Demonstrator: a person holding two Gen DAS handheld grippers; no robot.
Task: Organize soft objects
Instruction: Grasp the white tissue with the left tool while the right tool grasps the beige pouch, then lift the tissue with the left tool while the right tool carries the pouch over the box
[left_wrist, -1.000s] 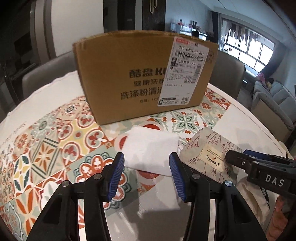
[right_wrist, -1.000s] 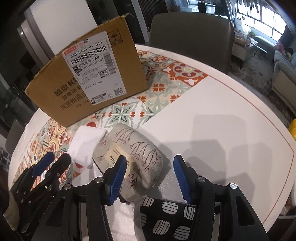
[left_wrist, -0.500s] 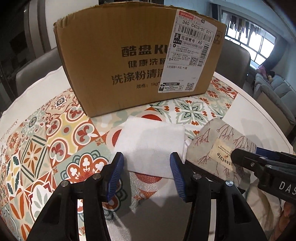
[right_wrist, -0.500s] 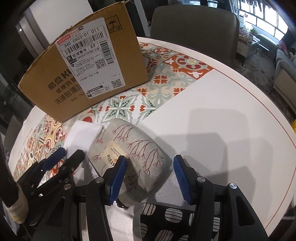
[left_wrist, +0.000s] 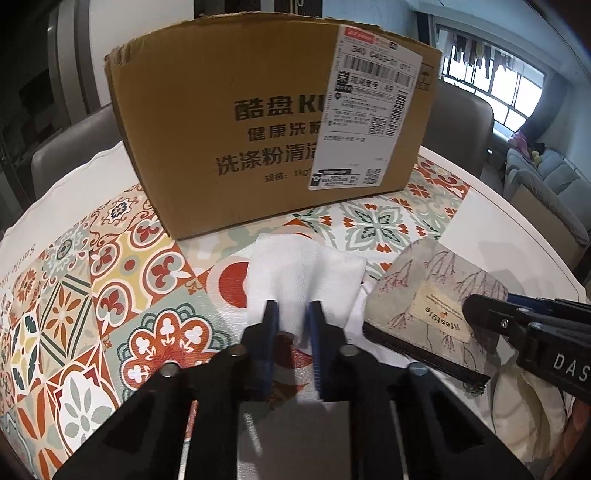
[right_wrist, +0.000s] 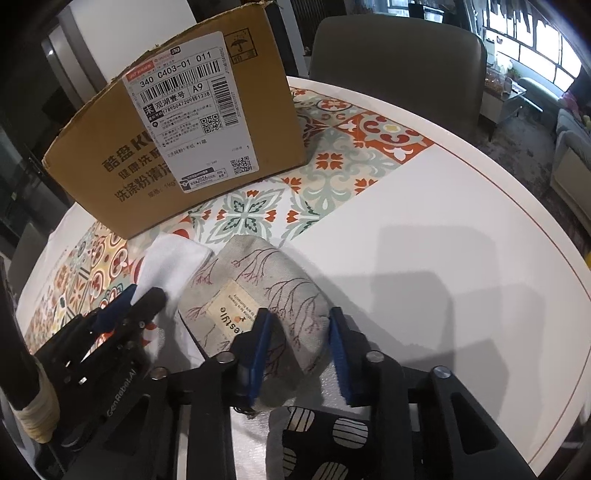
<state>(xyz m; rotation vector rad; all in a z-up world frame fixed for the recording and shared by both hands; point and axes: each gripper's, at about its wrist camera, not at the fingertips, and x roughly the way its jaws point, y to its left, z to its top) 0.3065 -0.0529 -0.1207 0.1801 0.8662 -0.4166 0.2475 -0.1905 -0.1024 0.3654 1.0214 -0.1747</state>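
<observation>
Two tools, one cardboard box, three soft items. In the left wrist view, the left tool (left_wrist: 291, 317) sits at lower centre; its jaws have just closed and now pinch the near edge of one folded white cloth (left_wrist: 304, 275), which bunches between the blue pads (left_wrist: 271, 332). The cloth lies on the patterned table mat (left_wrist: 110, 295), in front of the single cardboard box (left_wrist: 258, 125) that fills the upper middle of the frame and bears one white shipping label (left_wrist: 365, 107).

In the right wrist view, the right tool (right_wrist: 299, 328) at lower centre has also just been closing; its jaws press on both sides of one grey pouch (right_wrist: 266, 288) printed with branches, lying just right of the white cloth and overlapping its edge. One dark fabric piece with pale ovals (right_wrist: 325, 439) lies at the bottom edge, beneath this tool. The white round table (right_wrist: 461, 229) occupies the right half; one chair (right_wrist: 399, 62) stands at upper right.
</observation>
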